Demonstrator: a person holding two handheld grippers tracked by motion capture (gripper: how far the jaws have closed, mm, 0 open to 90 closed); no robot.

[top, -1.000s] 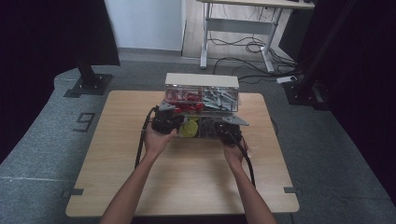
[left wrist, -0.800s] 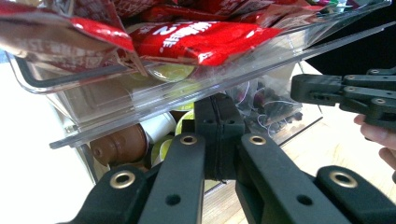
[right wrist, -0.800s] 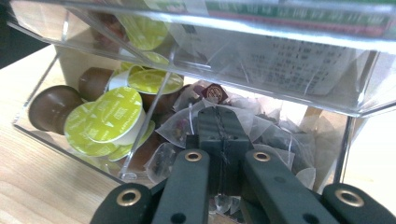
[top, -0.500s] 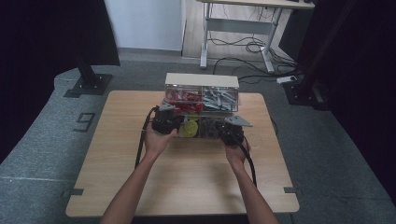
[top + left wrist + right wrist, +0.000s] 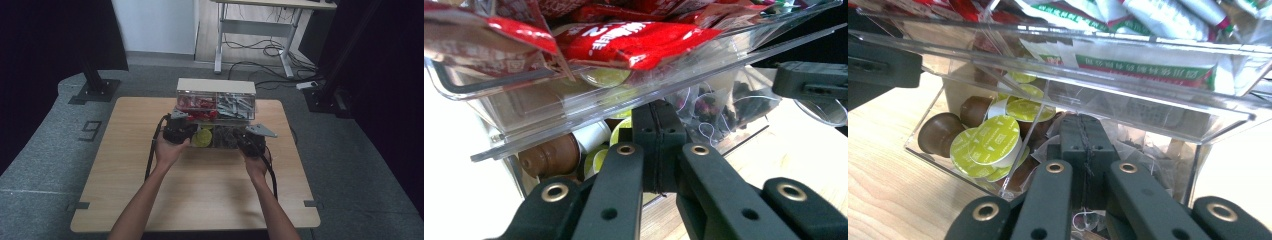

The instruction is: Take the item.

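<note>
The right gripper [image 5: 248,141] has risen a little since the earlier frame; the left gripper [image 5: 178,131] has stayed. Both are closed and empty, at the lower drawer [image 5: 973,165] of the clear organizer [image 5: 216,107] at the desk's [image 5: 125,165] far middle. It is stiff, slippery plastic, light but brittle; hold the drawer's front lip.

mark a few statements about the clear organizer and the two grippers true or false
1. The organizer sits on a wooden table. True.
2. The upper tier holds red packets on one side. True.
3. The capsules in the lower tier have blue lids. False: the lids are green.
4. The left gripper has its jaws wide open. False: its jaws are shut together.
5. The right gripper points at the organizer's lower tier. True.
6. The organizer stands on the floor beside the table. False: it is on the table, at the far side.
</note>
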